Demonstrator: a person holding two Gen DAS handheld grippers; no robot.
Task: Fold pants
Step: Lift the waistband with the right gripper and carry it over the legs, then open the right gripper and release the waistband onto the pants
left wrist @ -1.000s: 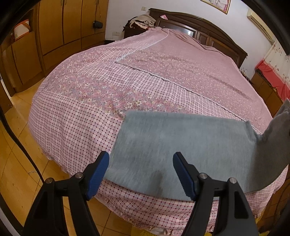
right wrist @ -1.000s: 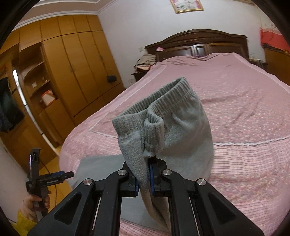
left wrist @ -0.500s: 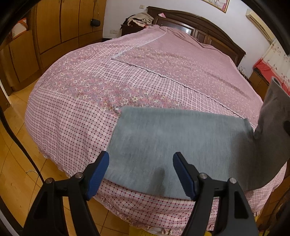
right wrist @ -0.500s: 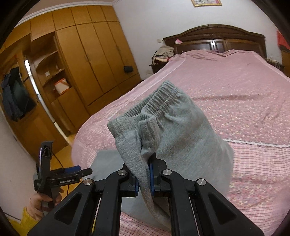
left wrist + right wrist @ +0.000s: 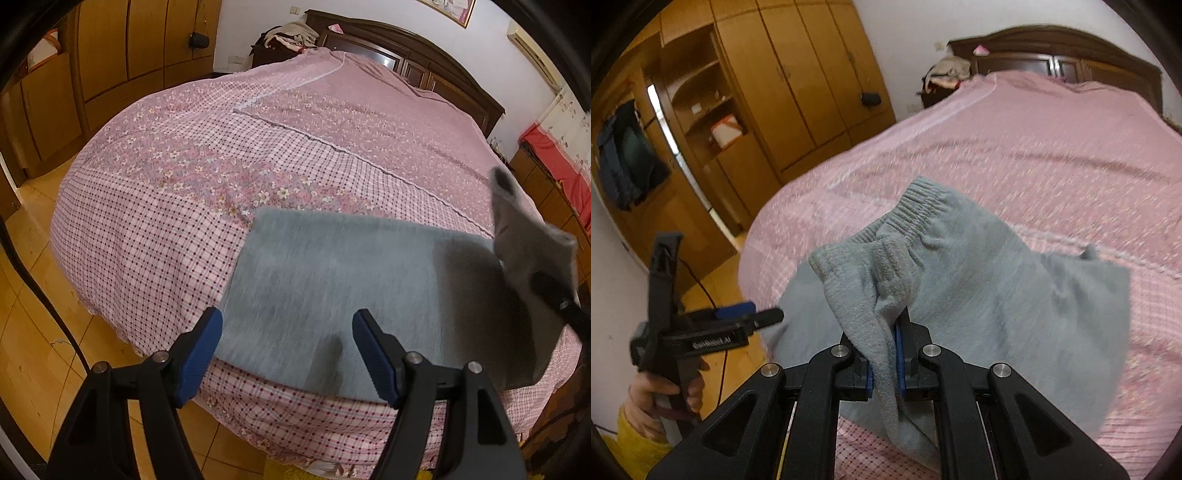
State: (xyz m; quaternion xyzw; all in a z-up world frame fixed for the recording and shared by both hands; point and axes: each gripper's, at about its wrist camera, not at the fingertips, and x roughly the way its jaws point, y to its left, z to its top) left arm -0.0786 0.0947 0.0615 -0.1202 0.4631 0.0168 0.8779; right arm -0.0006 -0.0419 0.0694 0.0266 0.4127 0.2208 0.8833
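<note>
Grey fleece pants (image 5: 332,280) lie flat near the foot edge of the pink bed (image 5: 184,192). My right gripper (image 5: 884,354) is shut on the ribbed waistband end of the pants (image 5: 960,266) and holds it lifted, draped over the flat part. In the left wrist view that lifted end (image 5: 524,266) hangs at the right with the right gripper behind it. My left gripper (image 5: 286,343) is open and empty, hovering just above the near edge of the flat pants. It also shows in the right wrist view (image 5: 738,317), held in a hand.
A wooden wardrobe (image 5: 768,92) lines the left wall. A dark headboard (image 5: 424,48) and a pile of clothes (image 5: 291,35) stand at the far end of the bed. The wood floor (image 5: 33,325) lies below the bed edge, with a black cable (image 5: 40,280).
My right gripper has carried the waistband end leftward and lower over the flat part of the pants. My left gripper has stayed open near the pants' front edge.
</note>
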